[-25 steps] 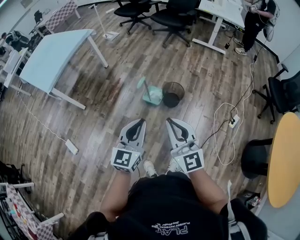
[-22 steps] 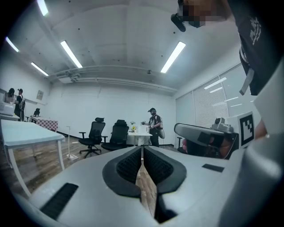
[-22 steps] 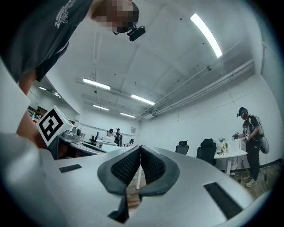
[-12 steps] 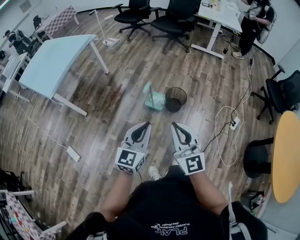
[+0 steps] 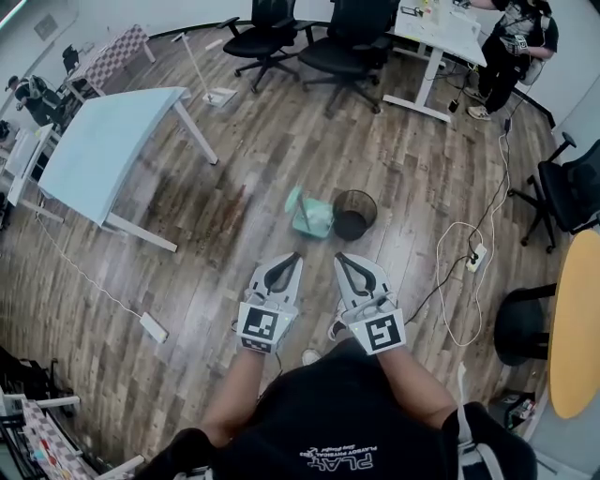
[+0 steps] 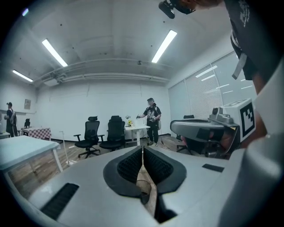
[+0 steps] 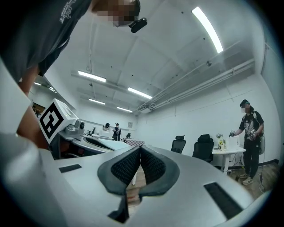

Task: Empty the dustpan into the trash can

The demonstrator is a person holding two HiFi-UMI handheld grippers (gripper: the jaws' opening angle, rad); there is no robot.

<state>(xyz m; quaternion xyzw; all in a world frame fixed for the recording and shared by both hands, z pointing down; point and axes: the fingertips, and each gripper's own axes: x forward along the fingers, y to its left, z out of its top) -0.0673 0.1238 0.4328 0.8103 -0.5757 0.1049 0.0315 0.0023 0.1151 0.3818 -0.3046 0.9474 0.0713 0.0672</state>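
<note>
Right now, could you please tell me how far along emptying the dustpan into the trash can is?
Done: nothing visible yet. The green dustpan stands beside the black trash can, untouched. In hand: nothing. The left gripper and the right gripper are both shut and empty, short of the dustpan. Left to do: reach it, grasp it, and tip it over the can.

A: We log a pale blue table (image 5: 108,141) at upper left, black office chairs (image 5: 352,37) beyond it.
B: We note a person (image 5: 511,47) standing beside the white desk (image 5: 441,28). A white power strip (image 5: 153,327) lies on the wood floor (image 5: 281,141).
</note>
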